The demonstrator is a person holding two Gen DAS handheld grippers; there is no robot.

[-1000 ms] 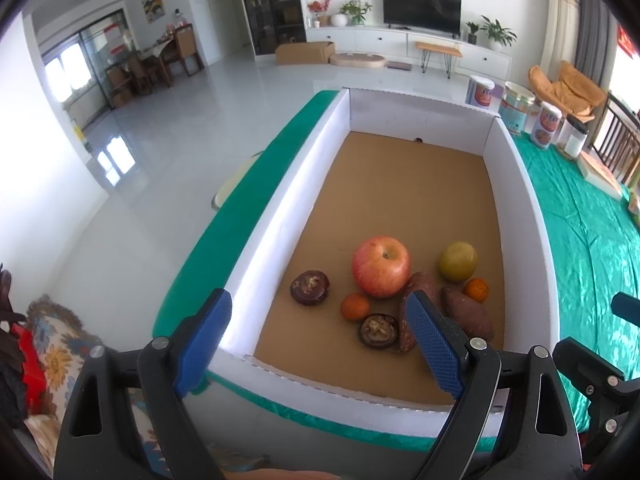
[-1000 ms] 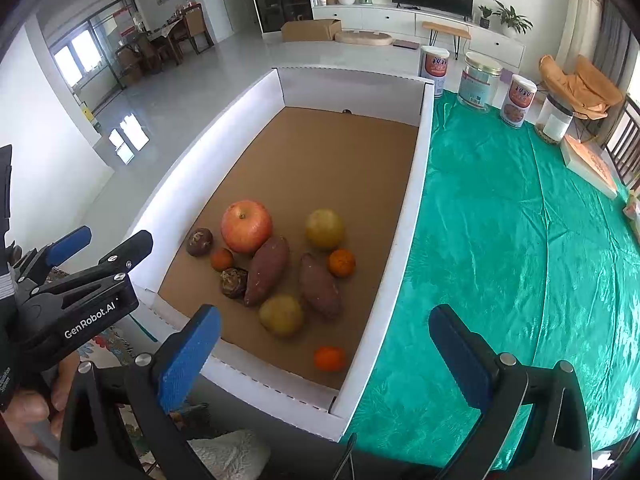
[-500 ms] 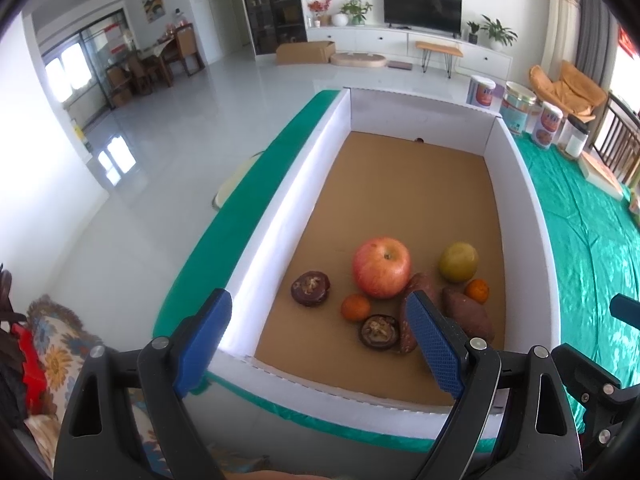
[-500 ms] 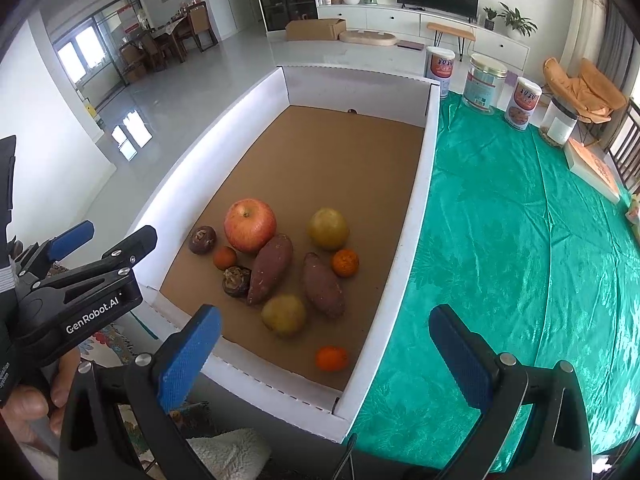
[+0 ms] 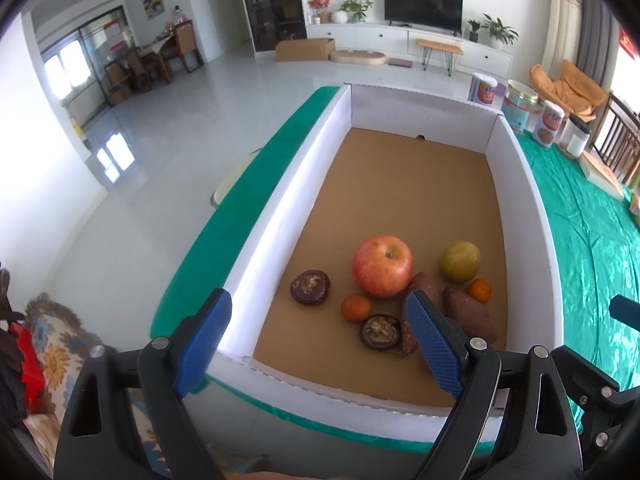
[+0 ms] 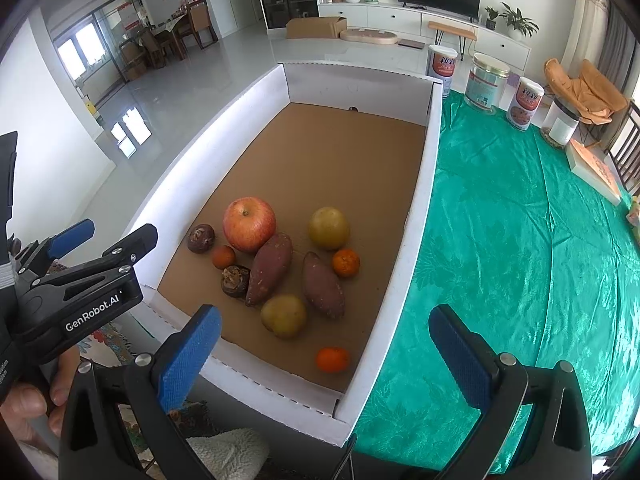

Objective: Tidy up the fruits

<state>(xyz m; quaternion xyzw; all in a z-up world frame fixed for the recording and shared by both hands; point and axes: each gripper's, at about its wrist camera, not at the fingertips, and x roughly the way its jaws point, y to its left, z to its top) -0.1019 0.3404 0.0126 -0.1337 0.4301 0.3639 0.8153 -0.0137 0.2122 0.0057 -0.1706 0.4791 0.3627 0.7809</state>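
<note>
fruits [image 6: 249, 224] sit in box [image 6: 420, 216]; both grippers' fingers [image 5: 434, 346] spread, empty.

box [image 6: 420, 208]: white card walls, matt brown floor | tablecloth [image 6: 520, 240]: glossy green fabric

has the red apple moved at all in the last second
No. In the left wrist view the red apple sits the same way beside the box's left wall and the dark mangosteen.

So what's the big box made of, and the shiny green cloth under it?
The box looks like cardboard: matte white walls, plain brown floor, perforated tear lines along the near edge. The green tablecloth seems a satin-like fabric: glossy sheen, woven pattern, soft creases.
</note>
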